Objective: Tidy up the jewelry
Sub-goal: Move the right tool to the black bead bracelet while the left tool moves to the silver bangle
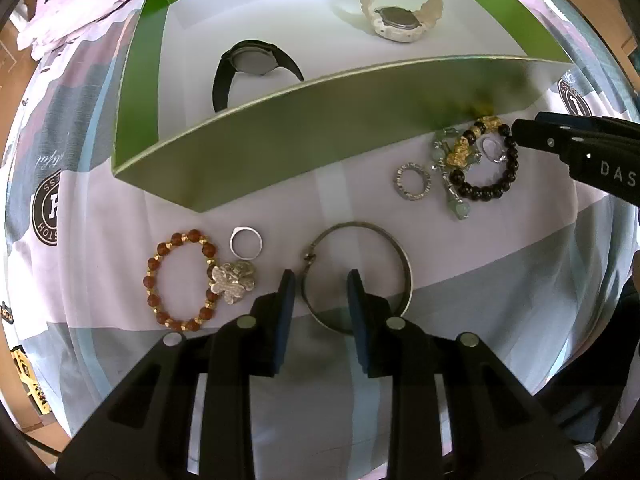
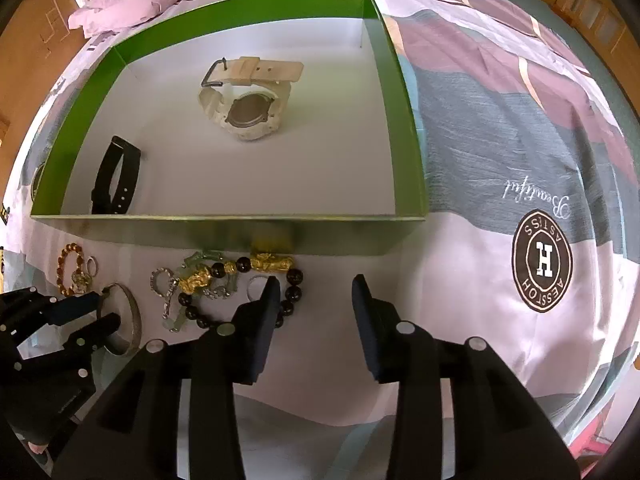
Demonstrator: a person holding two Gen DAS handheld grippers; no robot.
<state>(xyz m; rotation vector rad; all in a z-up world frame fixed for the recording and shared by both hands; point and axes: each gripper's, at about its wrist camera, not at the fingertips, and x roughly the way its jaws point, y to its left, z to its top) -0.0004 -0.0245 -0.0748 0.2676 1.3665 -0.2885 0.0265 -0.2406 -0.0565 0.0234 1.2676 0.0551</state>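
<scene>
Printed patchwork bedsheet in pink, grey and white [image 2: 500, 140]: round dark-brown emblem [image 2: 542, 266] with a white "H" at centre, ring lettering only partly legible; white script "Beautiful" [image 2: 536, 200] above it, upside down. Black right gripper [image 1: 516, 136]: white letters "DAS", cut off.

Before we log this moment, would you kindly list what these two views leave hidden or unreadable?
- Black watch: right wrist view shows only its strap; the green box front wall hides the case.
- White watch dial: it faces away in both views.
- Silver bangle: left wrist view, the left gripper fingers cover its near arc; contact unclear.
- Jade charm bracelet: tangled with the black bead bracelet; its shape is unclear.
</scene>
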